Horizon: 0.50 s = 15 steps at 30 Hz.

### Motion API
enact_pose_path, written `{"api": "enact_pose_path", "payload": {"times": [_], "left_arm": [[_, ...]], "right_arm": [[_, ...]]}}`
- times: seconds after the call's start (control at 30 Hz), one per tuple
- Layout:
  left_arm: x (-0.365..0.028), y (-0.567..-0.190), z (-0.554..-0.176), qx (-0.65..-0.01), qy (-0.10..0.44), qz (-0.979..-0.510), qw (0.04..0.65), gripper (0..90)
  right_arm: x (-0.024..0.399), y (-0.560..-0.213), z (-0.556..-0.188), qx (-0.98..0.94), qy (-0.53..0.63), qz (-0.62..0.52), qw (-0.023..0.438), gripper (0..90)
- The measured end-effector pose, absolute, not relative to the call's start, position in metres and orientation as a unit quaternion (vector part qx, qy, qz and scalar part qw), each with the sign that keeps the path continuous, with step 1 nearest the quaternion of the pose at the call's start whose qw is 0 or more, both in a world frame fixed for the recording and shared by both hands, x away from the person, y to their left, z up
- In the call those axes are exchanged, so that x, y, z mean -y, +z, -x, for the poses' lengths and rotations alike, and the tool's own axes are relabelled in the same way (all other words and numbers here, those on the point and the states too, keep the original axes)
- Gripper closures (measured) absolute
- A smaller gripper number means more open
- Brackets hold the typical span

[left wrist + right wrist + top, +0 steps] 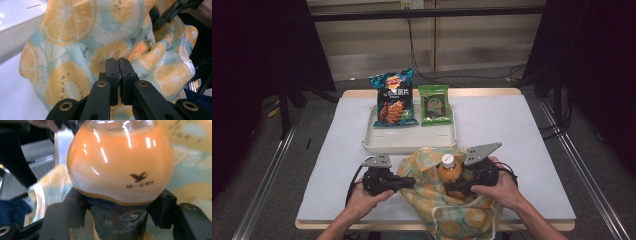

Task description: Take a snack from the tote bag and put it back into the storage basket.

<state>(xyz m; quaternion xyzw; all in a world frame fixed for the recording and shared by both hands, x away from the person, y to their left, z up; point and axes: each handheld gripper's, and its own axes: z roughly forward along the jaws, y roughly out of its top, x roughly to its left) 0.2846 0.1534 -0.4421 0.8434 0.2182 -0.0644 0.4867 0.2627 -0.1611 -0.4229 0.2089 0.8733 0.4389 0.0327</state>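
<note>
A cloth bag [452, 210] printed with orange slices lies at the table's front edge, its mouth gathered open. My left gripper [412, 182] is at the bag's left side, its jaws shut on a fold of the cloth [67, 50], with the pads [111, 70] pressed together. An orange drink bottle [449, 172] with a white cap stands upright in the bag's opening. My right gripper [457, 189] is shut on that bottle; in the right gripper view its jaws clamp the dark label below the round orange belly [120, 170].
Behind the bag a white tray [377, 142] holds a blue chips bag [393, 100] and a green snack packet [434, 104], both propped upright. A pale sheet [522, 150] covers the table; dark stands flank both sides.
</note>
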Motion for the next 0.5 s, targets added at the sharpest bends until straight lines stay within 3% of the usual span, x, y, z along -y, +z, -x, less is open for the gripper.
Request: {"api": "enact_pose_path", "payload": {"times": [0.5], "left_arm": [[-0.150,-0.440,-0.280,-0.209,-0.064,-0.843,0.492,75.2]], "right_arm": [[0.177,-0.429,-0.247,-0.870,0.444,-0.209,0.049,34.6]]}}
